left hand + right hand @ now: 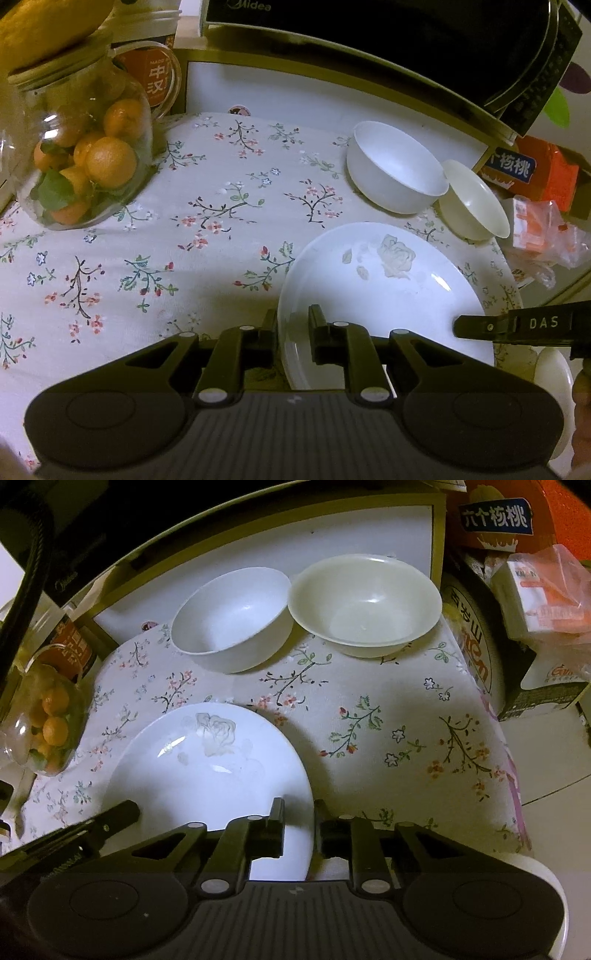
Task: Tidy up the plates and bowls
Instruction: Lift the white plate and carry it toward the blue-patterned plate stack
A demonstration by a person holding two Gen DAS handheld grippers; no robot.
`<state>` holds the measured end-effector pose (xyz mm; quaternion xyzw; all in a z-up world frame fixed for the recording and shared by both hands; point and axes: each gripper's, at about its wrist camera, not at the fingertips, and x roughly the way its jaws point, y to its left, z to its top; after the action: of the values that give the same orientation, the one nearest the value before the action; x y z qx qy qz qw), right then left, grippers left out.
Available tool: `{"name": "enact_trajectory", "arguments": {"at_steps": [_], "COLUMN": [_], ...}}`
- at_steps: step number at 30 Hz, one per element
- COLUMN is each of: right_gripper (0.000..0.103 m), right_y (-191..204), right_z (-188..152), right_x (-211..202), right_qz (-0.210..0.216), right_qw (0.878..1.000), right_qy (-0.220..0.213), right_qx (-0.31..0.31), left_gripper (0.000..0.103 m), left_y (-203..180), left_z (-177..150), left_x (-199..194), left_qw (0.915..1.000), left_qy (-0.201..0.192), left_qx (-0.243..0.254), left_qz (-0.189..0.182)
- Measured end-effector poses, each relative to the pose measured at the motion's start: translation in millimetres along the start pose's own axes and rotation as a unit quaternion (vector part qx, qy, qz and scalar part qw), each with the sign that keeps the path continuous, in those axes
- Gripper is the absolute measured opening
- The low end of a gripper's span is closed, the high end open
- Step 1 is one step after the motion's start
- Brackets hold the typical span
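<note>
A white plate (388, 295) (207, 768) with a pale rose print lies on the flowered cloth (184, 221). My left gripper (293, 321) is shut on its left rim, one finger outside and one inside. My right gripper (299, 808) grips the opposite rim the same way. Each gripper shows in the other's view: the right gripper (480, 326) at the plate's right edge, the left gripper (122, 812) at its left. Behind the plate stand a white bowl (395, 170) (229, 620) and a cream bowl (472, 199) (365, 602), side by side and empty.
A glass jar of oranges (85, 158) stands at the left of the cloth. A black microwave (369, 37) fills the back. An orange carton (535, 170) and wrapped packets (535, 229) crowd the right. The cloth drops off at the table's right edge (513, 775).
</note>
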<state>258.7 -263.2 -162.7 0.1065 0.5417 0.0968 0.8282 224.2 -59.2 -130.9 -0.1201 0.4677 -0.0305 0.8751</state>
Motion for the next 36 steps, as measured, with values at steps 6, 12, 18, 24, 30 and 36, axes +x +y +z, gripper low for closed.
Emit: {"name": "enact_trajectory", "arguments": {"at_steps": [6,12,18,24,30,36], "right_gripper": [0.011,0.01,0.01,0.01,0.011,0.011], "right_y": [1.7,8.6,16.6,29.7,44.1,56.0], "right_z": [5.2,6.9,7.2,4.4,-3.6,-13.0], "right_x": [-8.7,-16.4,-29.6,-45.2,-52.9,-64.1], "right_qz": [0.005,0.012,0.021,0.033,0.039,0.043], "right_qw": [1.0,1.0,0.999,0.998,0.997,0.996], "right_qy": [-0.011,-0.022,-0.034,-0.044,-0.044,-0.049], "right_qx": [0.003,-0.003,-0.011,-0.025,-0.042,-0.053], "left_gripper": [0.014,0.014,0.014,0.014,0.014,0.014], "left_y": [-0.1,5.8,10.2,17.7,29.0,37.8], "left_z": [3.6,7.5,10.4,9.9,1.9,-4.2], "left_x": [-9.5,-20.8,-38.1,-60.8,-76.9,-94.5], "left_qw": [1.0,0.9998,0.9995,0.9991,0.999,0.9983], "left_qy": [-0.004,-0.012,-0.021,-0.029,-0.029,-0.035], "left_qx": [-0.003,-0.012,-0.024,-0.027,-0.031,-0.044], "left_qz": [0.005,0.004,0.002,0.011,0.016,0.014]}}
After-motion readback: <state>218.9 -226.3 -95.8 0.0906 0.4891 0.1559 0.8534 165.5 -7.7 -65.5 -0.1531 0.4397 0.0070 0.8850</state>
